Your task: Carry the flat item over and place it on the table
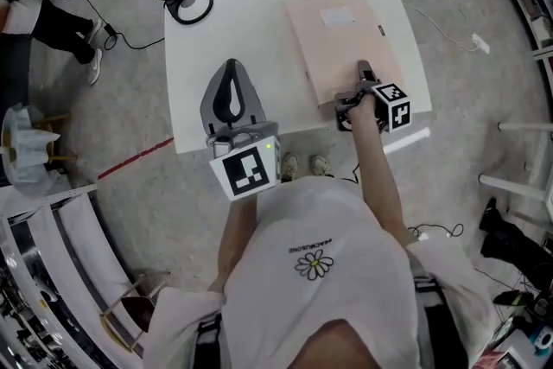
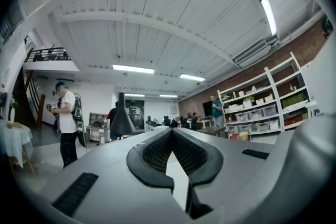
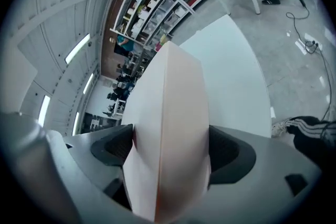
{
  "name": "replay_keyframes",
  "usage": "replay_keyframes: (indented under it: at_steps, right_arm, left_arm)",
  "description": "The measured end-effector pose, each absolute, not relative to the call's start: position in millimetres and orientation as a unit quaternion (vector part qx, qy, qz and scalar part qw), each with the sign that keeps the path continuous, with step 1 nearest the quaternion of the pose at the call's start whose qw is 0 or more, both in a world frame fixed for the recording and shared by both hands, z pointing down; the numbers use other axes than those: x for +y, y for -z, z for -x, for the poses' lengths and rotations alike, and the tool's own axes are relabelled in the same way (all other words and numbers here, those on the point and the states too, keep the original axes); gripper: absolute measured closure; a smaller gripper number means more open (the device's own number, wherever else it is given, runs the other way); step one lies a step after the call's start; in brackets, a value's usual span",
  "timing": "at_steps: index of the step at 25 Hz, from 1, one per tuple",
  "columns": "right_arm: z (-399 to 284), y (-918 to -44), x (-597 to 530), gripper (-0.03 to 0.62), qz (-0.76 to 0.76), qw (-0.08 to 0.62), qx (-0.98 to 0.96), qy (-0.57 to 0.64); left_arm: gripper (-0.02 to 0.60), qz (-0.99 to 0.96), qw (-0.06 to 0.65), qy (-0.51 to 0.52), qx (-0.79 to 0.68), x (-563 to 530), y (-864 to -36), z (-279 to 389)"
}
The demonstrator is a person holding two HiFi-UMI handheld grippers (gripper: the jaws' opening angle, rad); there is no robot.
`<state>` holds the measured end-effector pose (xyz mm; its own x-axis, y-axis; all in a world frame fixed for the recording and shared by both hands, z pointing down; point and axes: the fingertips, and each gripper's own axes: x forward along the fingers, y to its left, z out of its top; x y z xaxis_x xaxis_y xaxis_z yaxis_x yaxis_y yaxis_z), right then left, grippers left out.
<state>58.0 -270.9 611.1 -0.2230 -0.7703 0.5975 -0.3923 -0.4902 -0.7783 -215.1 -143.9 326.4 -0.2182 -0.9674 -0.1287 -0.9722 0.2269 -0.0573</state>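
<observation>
Flat item: lies on the right half of the white surface, its near edge close to the front rim. Reads as a thin rectangular folder, pale pink and matte like card, with a paler oblong label on its top face. Sits with that near edge between the jaws of the right hand-held gripper, which are spread wide to either side. Seem to stand just off the faces rather than pinch them, though this close a gap is hard to confirm.

Left hand-held gripper: hovers over the front-left part of the surface, dark ribbed pads closed tip to tip. Holds nothing, with only a teardrop gap behind the tips.

Beyond it: white open shelving lined with pale bins, contents too small to make out.
</observation>
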Motion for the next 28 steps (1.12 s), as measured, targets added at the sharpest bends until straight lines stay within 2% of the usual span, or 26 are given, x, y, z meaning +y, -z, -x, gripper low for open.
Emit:
replay_keyframes:
  at_steps: [4,9,23,28]
  right_arm:
    - [-76.4,-612.5,-266.5,0.214,0.665,0.047,0.517,0.537]
    - [-76.7,-600.6,-261.9,0.214,0.684,0.010,0.553,0.474]
    - [-71.7,-551.1,-253.6,0.214,0.606,0.144,0.567,0.539]
    - [-74.2,-513.5,-254.8,0.214,0.584,0.182,0.606,0.508]
  left_arm:
    - [0.569,0.623,0.076,-0.015,0.778,-142.9,-324.0,209.4]
    - [0.569,0.627,0.079,-0.020,0.775,-139.0,-320.8,208.0]
    - [0.569,0.633,0.075,-0.029,0.770,-137.2,-319.3,203.6]
    - [0.569,0.644,0.076,-0.024,0.761,-138.3,-319.5,192.6]
